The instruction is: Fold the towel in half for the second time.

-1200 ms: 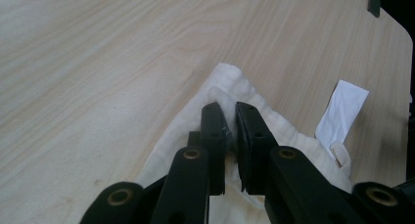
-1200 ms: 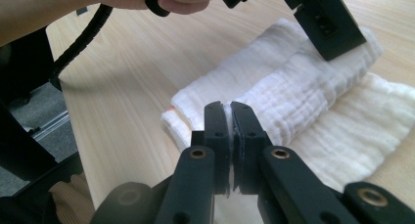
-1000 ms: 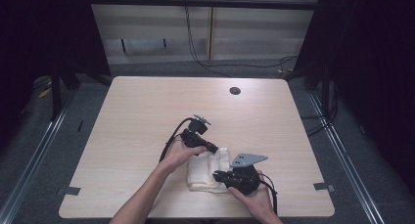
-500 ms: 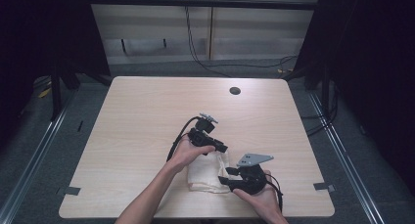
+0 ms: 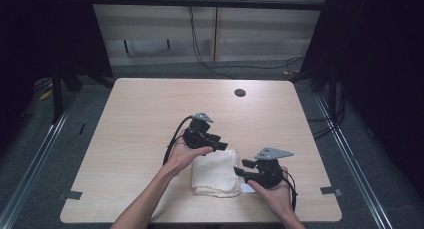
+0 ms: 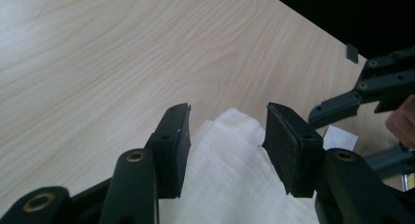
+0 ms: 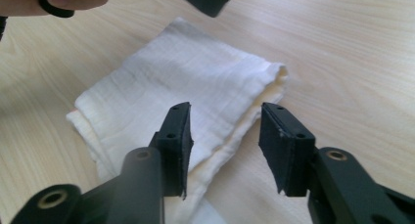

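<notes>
Both grippers, left gripper [image 5: 216,143] and right gripper [image 5: 243,170], have just been opening and lifting off the folded cream muslin cloth [image 5: 216,172], jaws released with nothing between them. Judging by this, the person is withdrawing best by rising straight up, so the fold is staying flat.

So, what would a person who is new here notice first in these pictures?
First the folded white cloth, lying on the near part of the pale wooden table, between the two hands. Then the two black grippers: the left gripper is at the cloth's far edge and the right gripper at its right side, both with jaws open and nothing clamped. A small dark disc lies near the far edge.
</notes>
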Motion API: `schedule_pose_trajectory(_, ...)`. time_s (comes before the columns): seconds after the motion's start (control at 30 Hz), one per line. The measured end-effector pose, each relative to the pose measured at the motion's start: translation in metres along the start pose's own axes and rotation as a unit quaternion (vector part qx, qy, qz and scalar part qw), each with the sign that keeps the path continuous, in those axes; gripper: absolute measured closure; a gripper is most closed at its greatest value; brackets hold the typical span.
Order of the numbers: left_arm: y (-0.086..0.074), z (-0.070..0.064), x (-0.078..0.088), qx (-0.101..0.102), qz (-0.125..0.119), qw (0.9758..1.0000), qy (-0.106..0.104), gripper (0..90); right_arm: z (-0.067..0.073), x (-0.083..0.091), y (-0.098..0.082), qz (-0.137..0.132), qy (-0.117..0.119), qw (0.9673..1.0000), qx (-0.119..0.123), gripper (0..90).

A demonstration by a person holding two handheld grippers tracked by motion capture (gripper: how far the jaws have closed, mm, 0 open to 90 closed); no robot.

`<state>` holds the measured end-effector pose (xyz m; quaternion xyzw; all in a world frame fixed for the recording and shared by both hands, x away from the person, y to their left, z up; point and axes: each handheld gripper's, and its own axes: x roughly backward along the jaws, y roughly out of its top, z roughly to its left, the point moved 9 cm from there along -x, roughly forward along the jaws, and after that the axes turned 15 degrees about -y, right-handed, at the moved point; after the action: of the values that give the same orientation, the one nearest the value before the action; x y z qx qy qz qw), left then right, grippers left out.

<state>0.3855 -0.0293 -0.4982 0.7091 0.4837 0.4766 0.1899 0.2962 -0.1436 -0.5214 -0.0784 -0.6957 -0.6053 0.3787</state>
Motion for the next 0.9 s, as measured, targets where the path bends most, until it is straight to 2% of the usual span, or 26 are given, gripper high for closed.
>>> schedule_pose_trajectory(0.1, -0.005, -0.001, 0.009, -0.005, -0.01, 0.9999, 0.011, 50.9, -0.003, 0.002, 0.004, -0.007, 0.01, 0.9999, -0.002, 61.5)
schedule_pose_trajectory(0.17, -0.008, -0.003, 0.014, -0.003, -0.023, 0.9997, 0.005, 51.2, -0.004, 0.003, 0.005, -0.012, 0.013, 0.9998, -0.004, 63.2)
schedule_pose_trajectory(0.27, -0.017, -0.005, 0.024, -0.001, -0.015, 0.9999, 0.006, 49.8, -0.008, 0.008, 0.008, -0.016, 0.017, 0.9997, 0.0, 63.5)
schedule_pose_trajectory(0.3, -0.02, -0.004, 0.029, -0.008, -0.006, 0.9997, 0.023, 48.7, -0.01, 0.01, 0.009, -0.019, 0.017, 0.9997, -0.003, 63.2)
schedule_pose_trajectory(0.33, -0.023, -0.005, 0.033, -0.009, -0.004, 0.9996, 0.028, 48.0, -0.013, 0.013, 0.01, -0.019, 0.015, 0.9997, -0.005, 62.5)
schedule_pose_trajectory(0.37, -0.027, -0.007, 0.039, -0.007, -0.002, 0.9997, 0.024, 47.4, -0.016, 0.015, 0.011, -0.021, 0.016, 0.9996, -0.006, 61.2)
schedule_pose_trajectory(0.43, -0.035, -0.008, 0.051, -0.018, 0.008, 0.9985, 0.05, 44.6, -0.02, 0.02, 0.009, -0.014, 0.031, 0.9994, -0.01, 57.2)
schedule_pose_trajectory(0.5, -0.043, -0.011, 0.062, -0.018, 0.005, 0.9984, 0.053, 43.2, -0.027, 0.024, 0.003, -0.011, 0.024, 0.9996, -0.011, 57.1)
schedule_pose_trajectory(0.53, -0.049, -0.011, 0.067, -0.019, 0.011, 0.9974, 0.068, 42.5, -0.03, 0.026, 0.0, -0.011, 0.026, 0.9995, -0.016, 56.6)
schedule_pose_trajectory(0.57, -0.054, -0.011, 0.072, -0.02, 0.017, 0.9971, 0.072, 42.1, -0.034, 0.028, -0.003, -0.008, 0.023, 0.9995, -0.022, 55.8)
schedule_pose_trajectory(0.63, -0.062, -0.013, 0.084, -0.012, 0.011, 0.997, 0.075, 40.8, -0.042, 0.031, -0.01, -0.006, 0.015, 0.9993, -0.034, 55.1)
schedule_pose_trajectory(0.7, -0.071, -0.013, 0.095, -0.006, 0.011, 0.9957, 0.092, 40.6, -0.049, 0.034, -0.012, -0.006, 0.012, 0.9991, -0.041, 54.2)
schedule_pose_trajectory(0.8, -0.085, -0.011, 0.109, 0.006, 0.012, 0.994, 0.108, 41.9, -0.058, 0.04, -0.013, -0.006, -0.004, 0.9992, -0.04, 52.7)
schedule_pose_trajectory(0.9, -0.099, -0.009, 0.123, 0.021, 0.009, 0.993, 0.116, 40.8, -0.068, 0.042, -0.016, -0.006, -0.018, 0.999, -0.04, 52.2)
